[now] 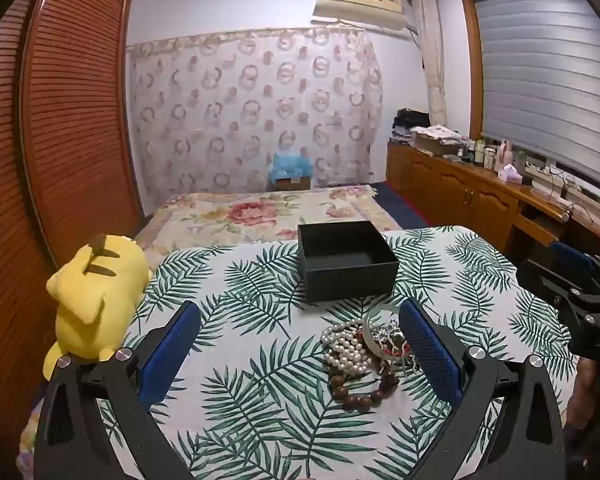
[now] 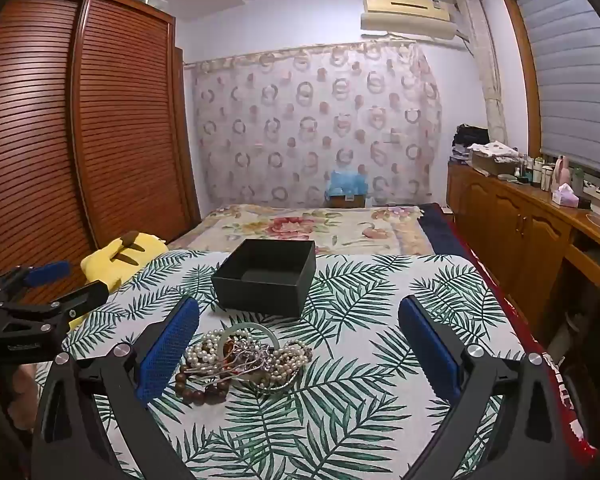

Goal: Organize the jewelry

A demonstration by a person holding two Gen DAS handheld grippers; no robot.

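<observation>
Both grippers hang wide apart and empty above the bench: the left gripper [image 1: 300, 344] and the right gripper [image 2: 300, 340], each with blue padded fingers. Between them on the leaf-patterned white tablecloth [image 1: 260, 400] lies a tangled heap of jewelry [image 1: 364, 356], made up of white pearl strands, brown wooden beads and a pale green bangle. Just behind the heap stands an open black square box [image 1: 346, 264]. Left of the box, at the bench edge, lies a yellow plush toy [image 1: 96, 300].

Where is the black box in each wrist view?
Left wrist: black box sits centre, beyond the jewelry pile, slightly right of middle.
Right wrist: black box sits left of centre, behind the pile.
Shared landmark: yellow plush at the table's left.
</observation>
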